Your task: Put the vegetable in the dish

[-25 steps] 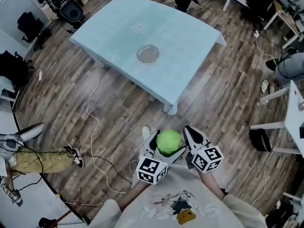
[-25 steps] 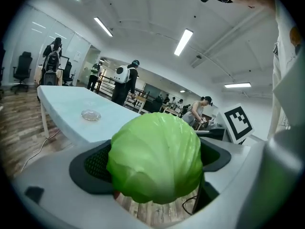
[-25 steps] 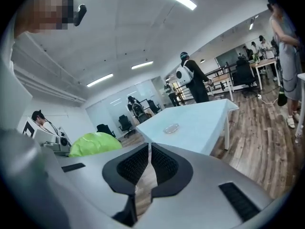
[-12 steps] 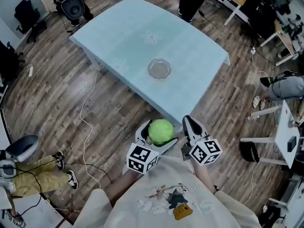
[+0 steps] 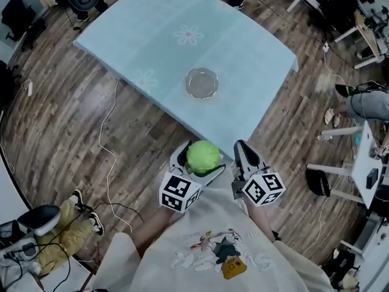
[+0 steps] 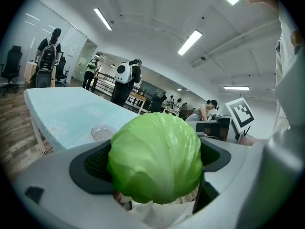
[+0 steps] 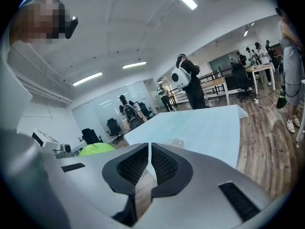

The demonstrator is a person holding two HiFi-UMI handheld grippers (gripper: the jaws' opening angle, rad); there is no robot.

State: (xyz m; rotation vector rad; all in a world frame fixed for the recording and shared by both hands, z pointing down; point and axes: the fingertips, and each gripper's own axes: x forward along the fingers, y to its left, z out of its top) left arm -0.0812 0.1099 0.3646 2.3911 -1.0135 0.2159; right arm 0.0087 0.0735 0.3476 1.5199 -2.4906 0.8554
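A round green cabbage (image 5: 202, 156) sits clamped in my left gripper (image 5: 193, 163), held in the air just short of the table's near edge; in the left gripper view the cabbage (image 6: 155, 162) fills the space between the jaws. A clear glass dish (image 5: 202, 83) rests on the light blue tablecloth (image 5: 152, 47), and it shows small in the left gripper view as the dish (image 6: 103, 132) and faintly in the right gripper view as the dish (image 7: 174, 142). My right gripper (image 5: 244, 157) hangs beside the left one, its jaws closed together with nothing in them (image 7: 151, 162).
White cables (image 5: 108, 151) trail over the wood floor left of me. The table's near corner (image 5: 238, 146) is just ahead of the grippers. A seated person's legs (image 5: 61, 230) are at lower left, and people with backpacks (image 6: 125, 82) stand beyond the table.
Both grippers and the cabbage have come closer to the table, and the dish now lies nearer in the head view. The hold on the cabbage is unchanged.
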